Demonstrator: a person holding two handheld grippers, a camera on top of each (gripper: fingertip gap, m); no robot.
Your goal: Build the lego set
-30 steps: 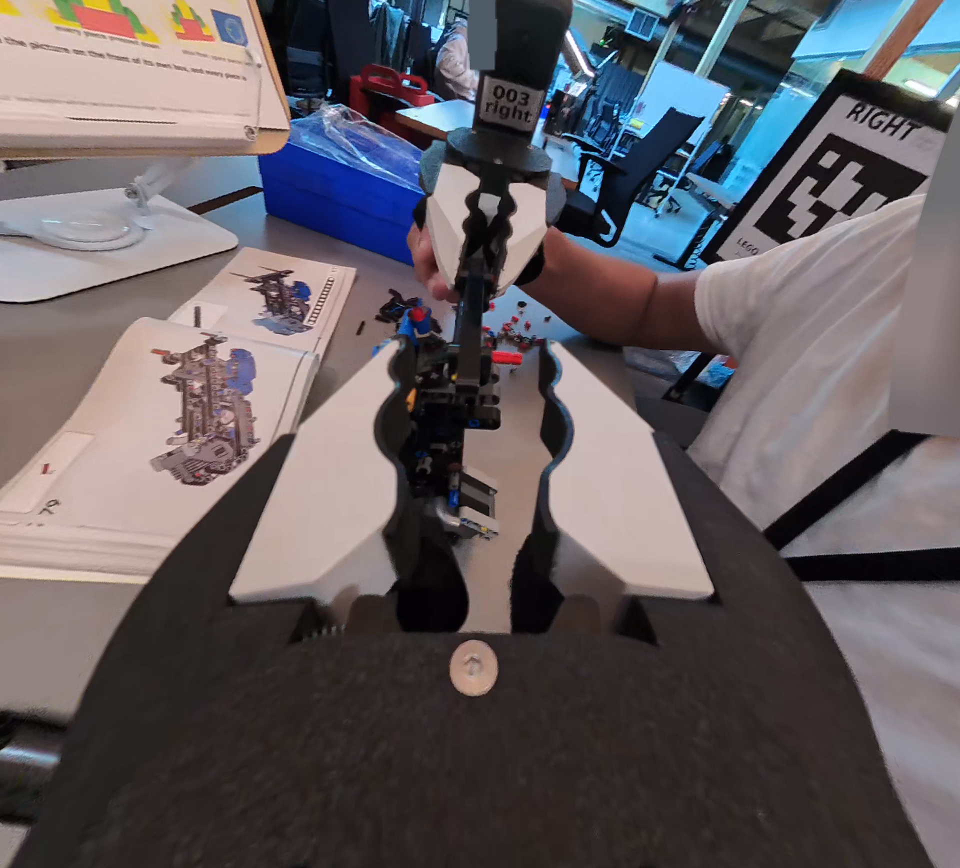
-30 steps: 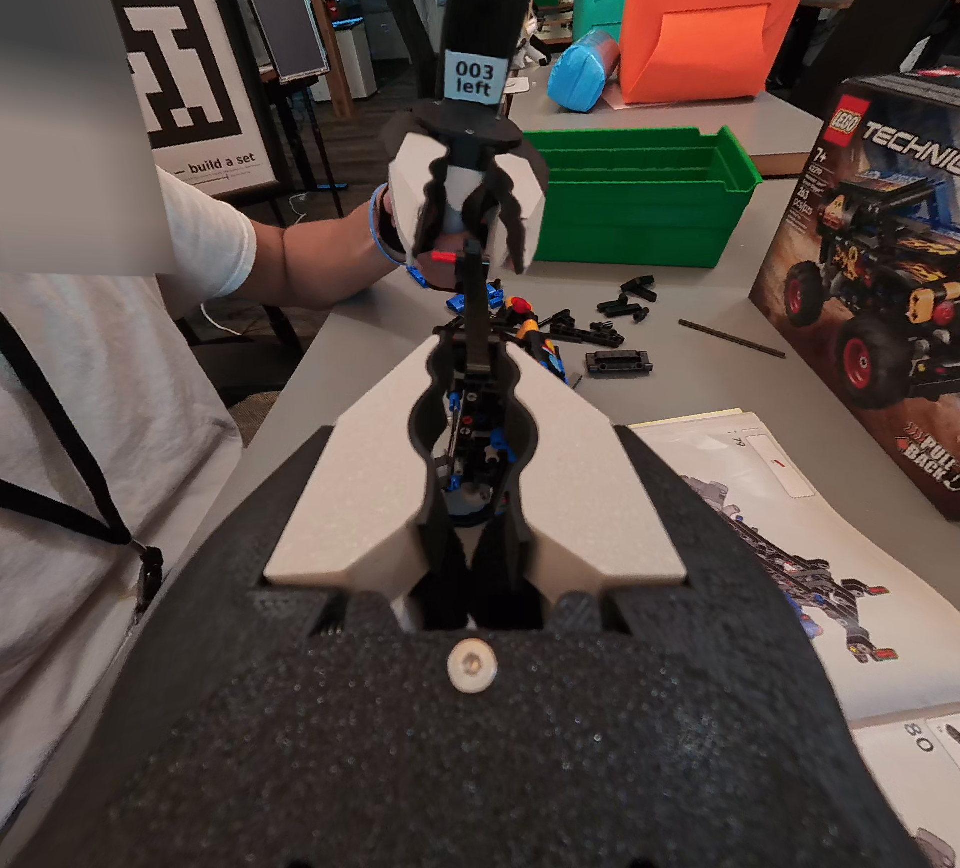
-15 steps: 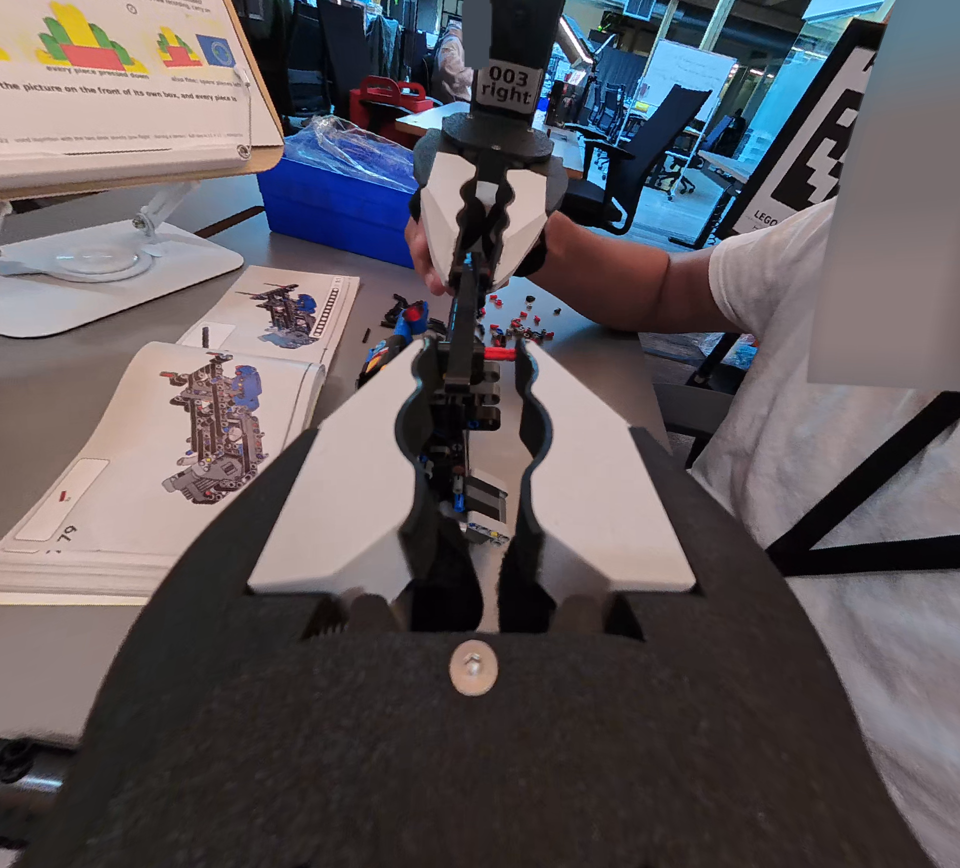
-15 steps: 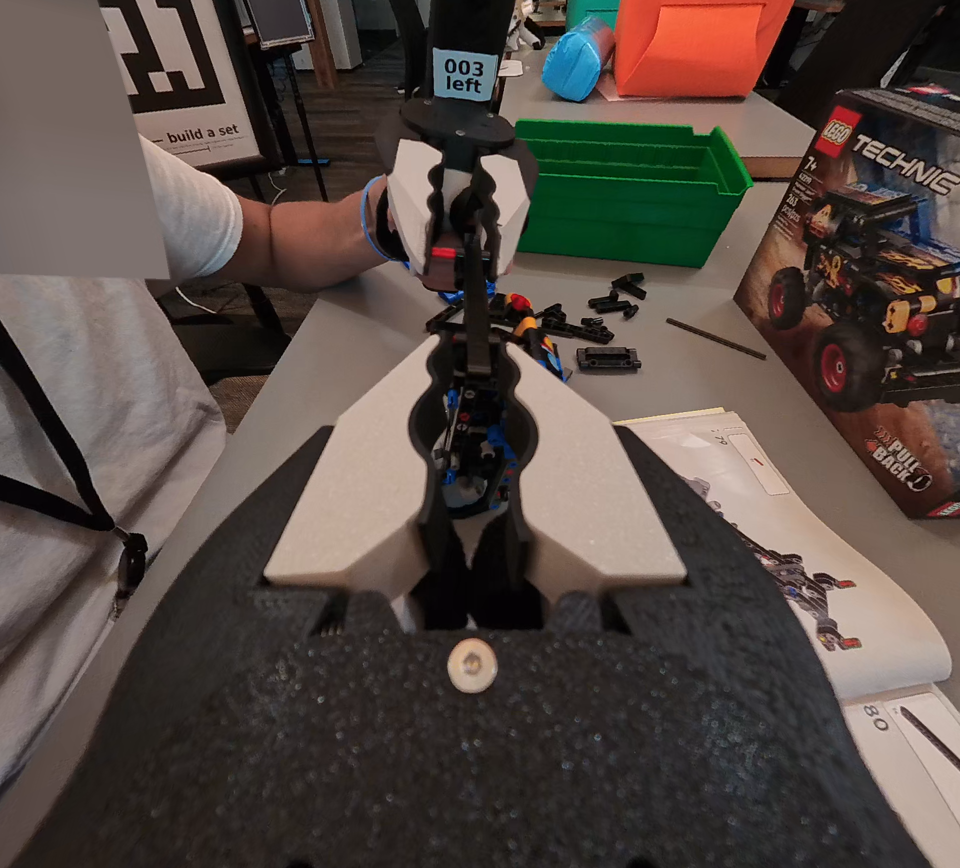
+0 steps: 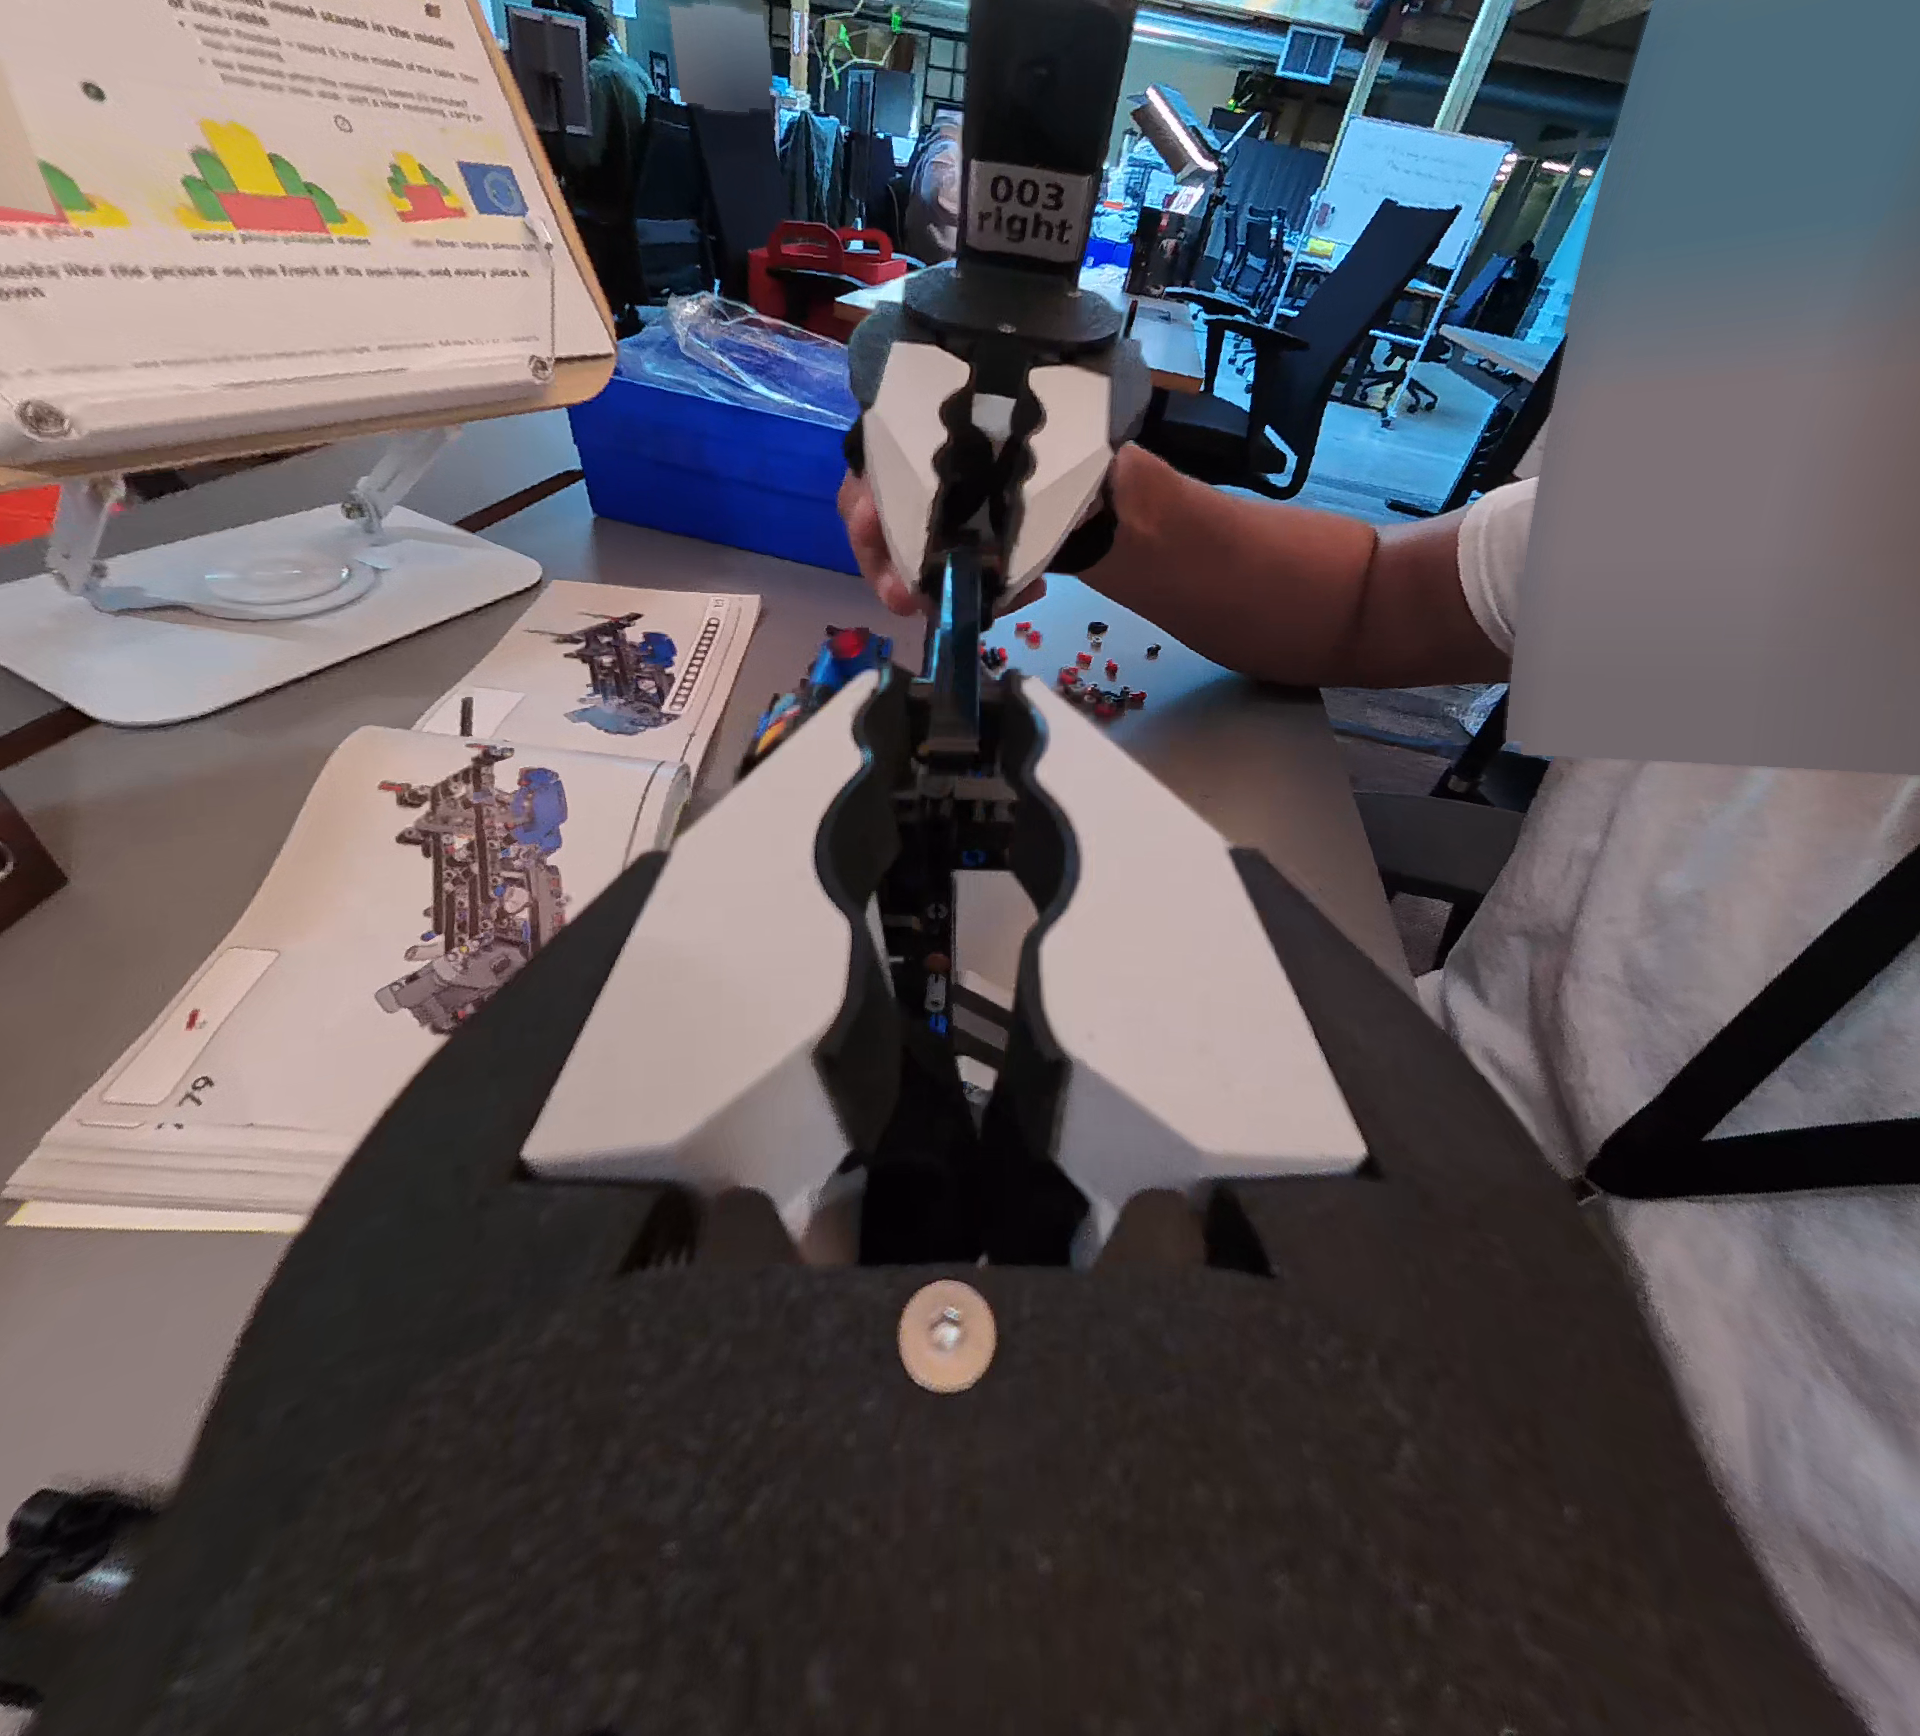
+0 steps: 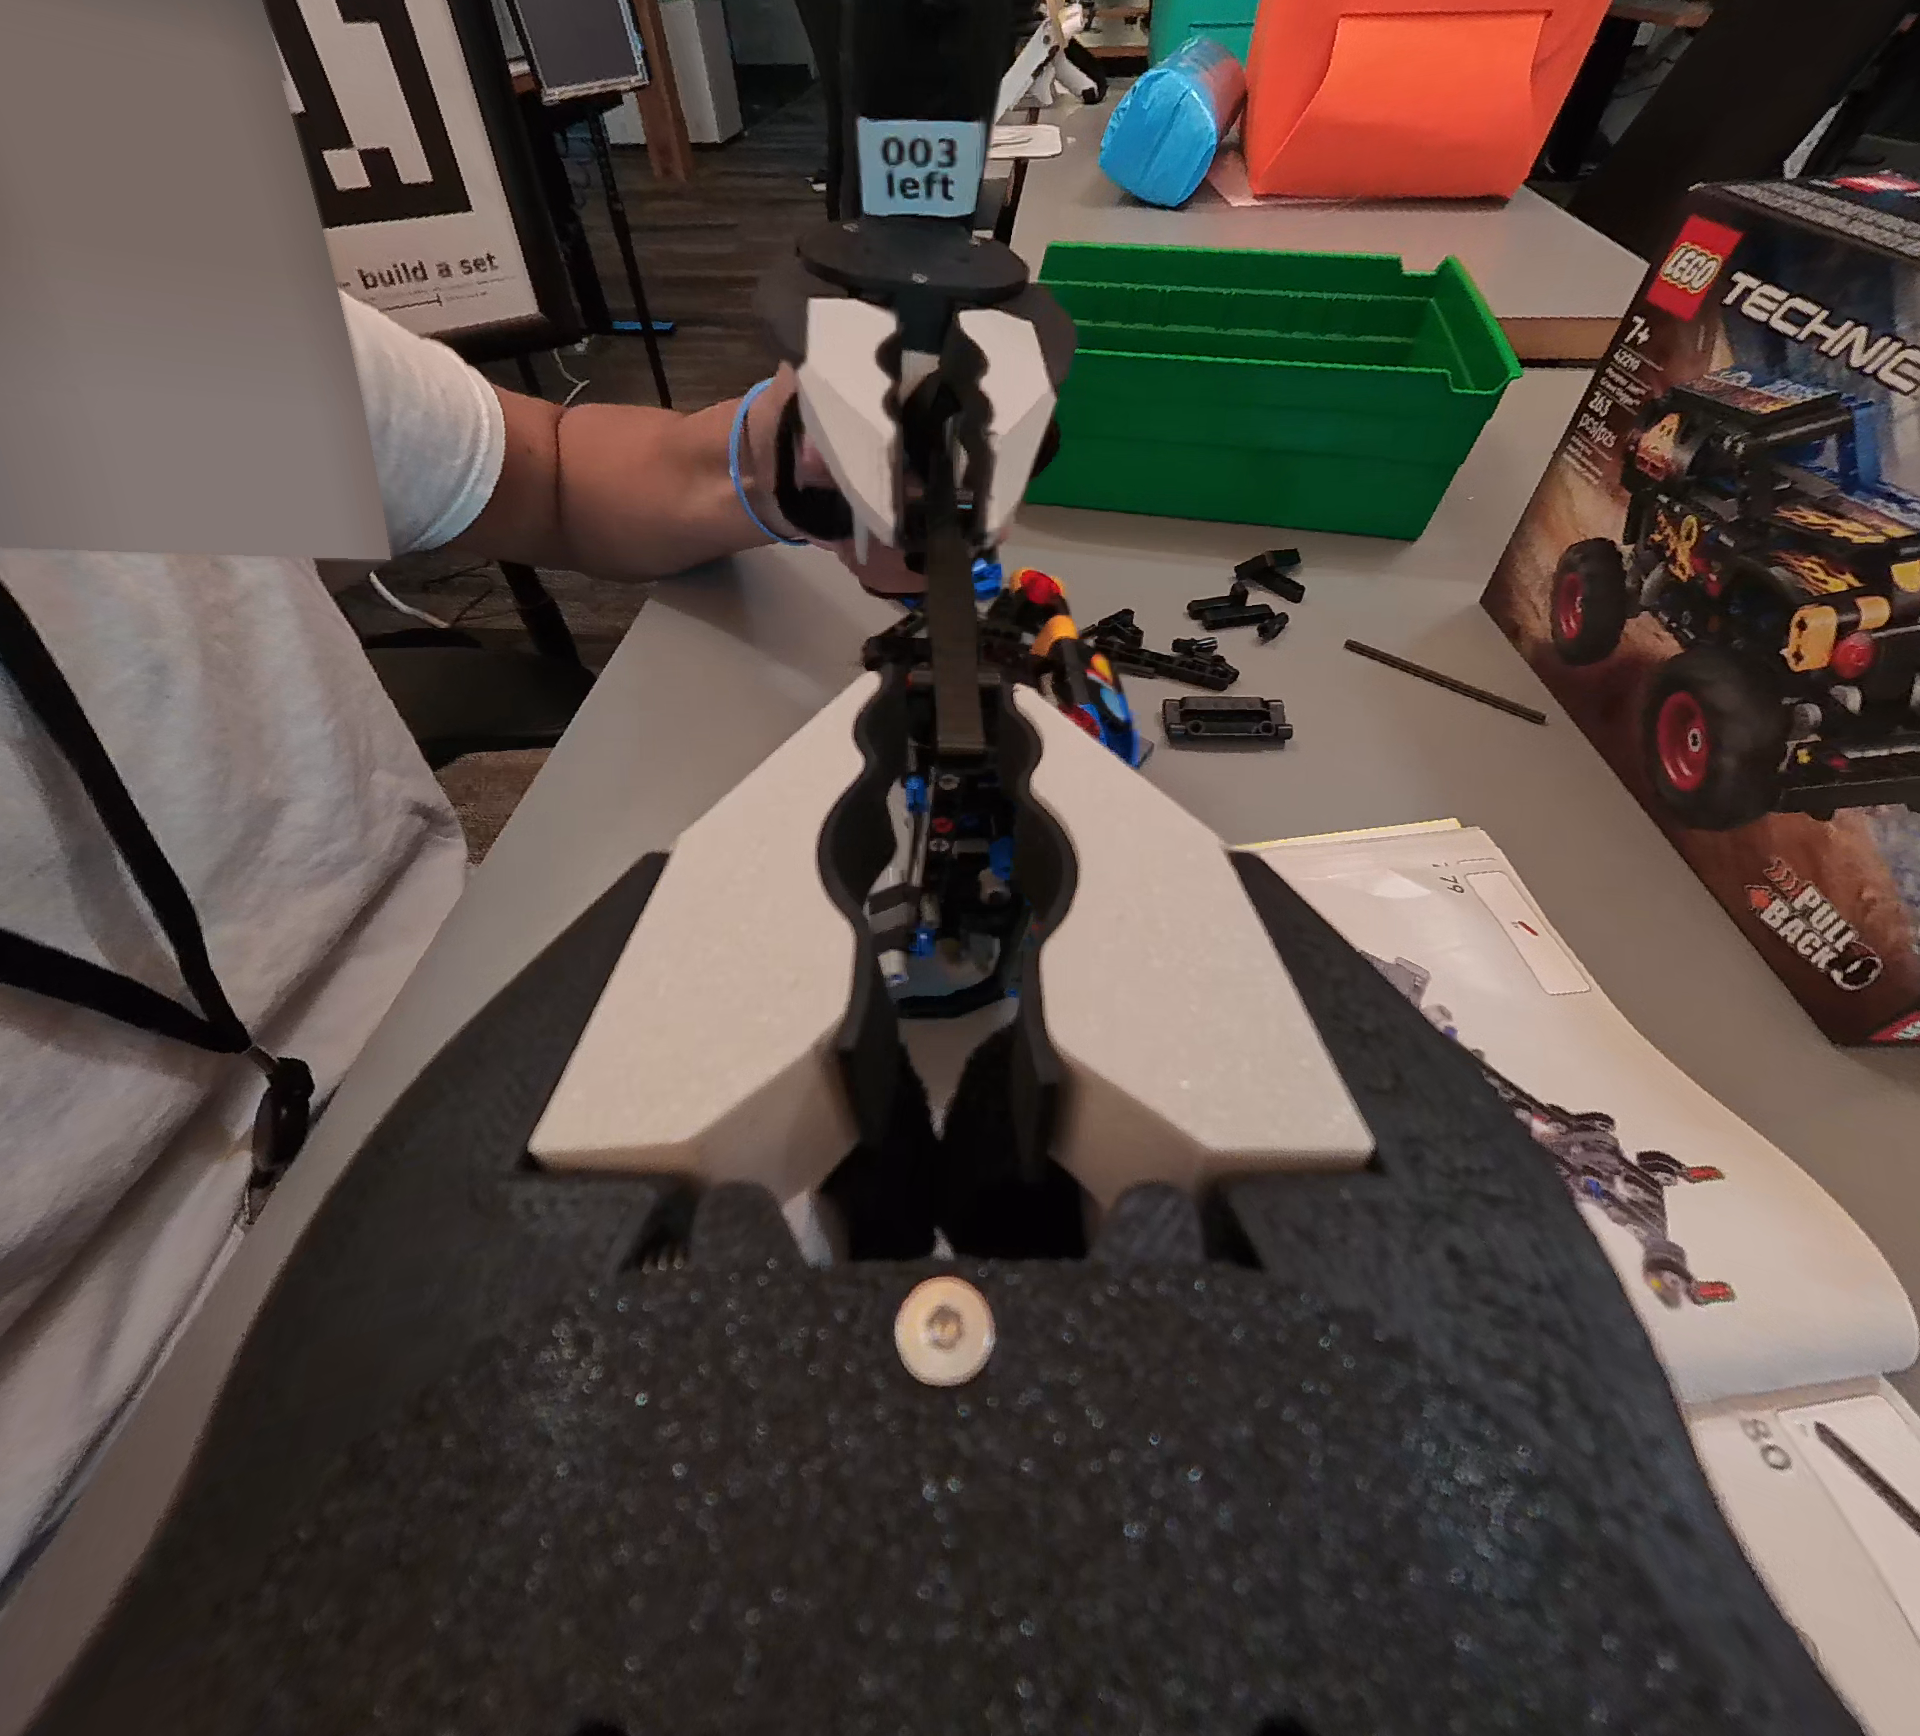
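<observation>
Now left tongs (image 5: 951, 710) tighter on model (image 5: 940, 865)

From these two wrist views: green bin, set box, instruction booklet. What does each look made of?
Green bin: looks like moulded plastic, with an even colour, ribbed walls and a soft sheen. Set box: printed cardboard, likely coated, with sharp folded edges and a slight gloss on the artwork. Instruction booklet: thin printed paper, since the open pages curl and bow at the spine; the finish looks matte to semi-gloss, hard to say.
</observation>
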